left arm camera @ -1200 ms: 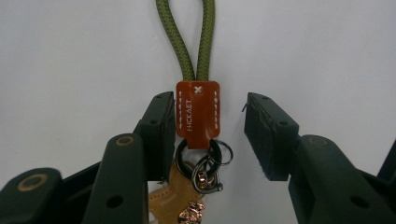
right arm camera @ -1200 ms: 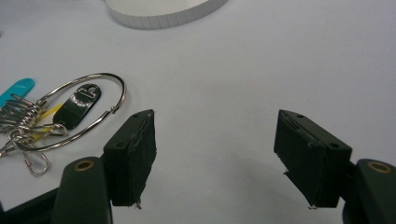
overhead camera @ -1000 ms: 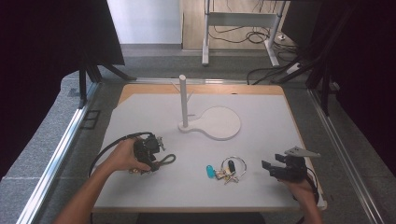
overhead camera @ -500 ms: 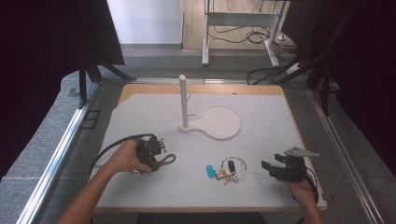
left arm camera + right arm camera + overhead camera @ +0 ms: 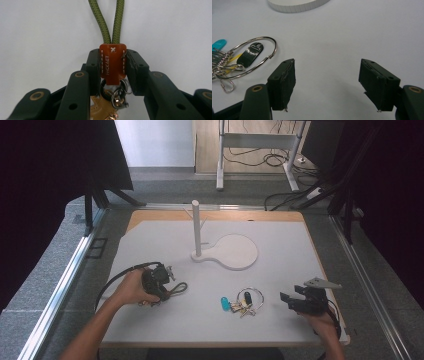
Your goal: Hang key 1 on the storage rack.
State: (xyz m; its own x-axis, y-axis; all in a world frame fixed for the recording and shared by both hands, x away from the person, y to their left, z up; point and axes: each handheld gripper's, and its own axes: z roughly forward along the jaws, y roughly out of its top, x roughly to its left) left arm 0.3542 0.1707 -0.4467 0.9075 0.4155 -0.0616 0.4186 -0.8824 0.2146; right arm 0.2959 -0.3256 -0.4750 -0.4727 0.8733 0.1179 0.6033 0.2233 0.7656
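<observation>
Left gripper (image 5: 112, 75) clamped on the orange leather tab (image 5: 112, 62) of a green-cord keychain (image 5: 172, 287) low over the white board (image 5: 300, 250); right gripper (image 5: 328, 83) jaws apart beside the key ring (image 5: 249, 58), ungrasped; the pegged stand (image 5: 196, 227) apparently awaits both.

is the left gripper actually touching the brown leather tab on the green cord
Touching. In the left gripper view, the left gripper has both jaws pressed flat against the sides of the leather tab, no gap either side, green cord looping out beyond.
</observation>
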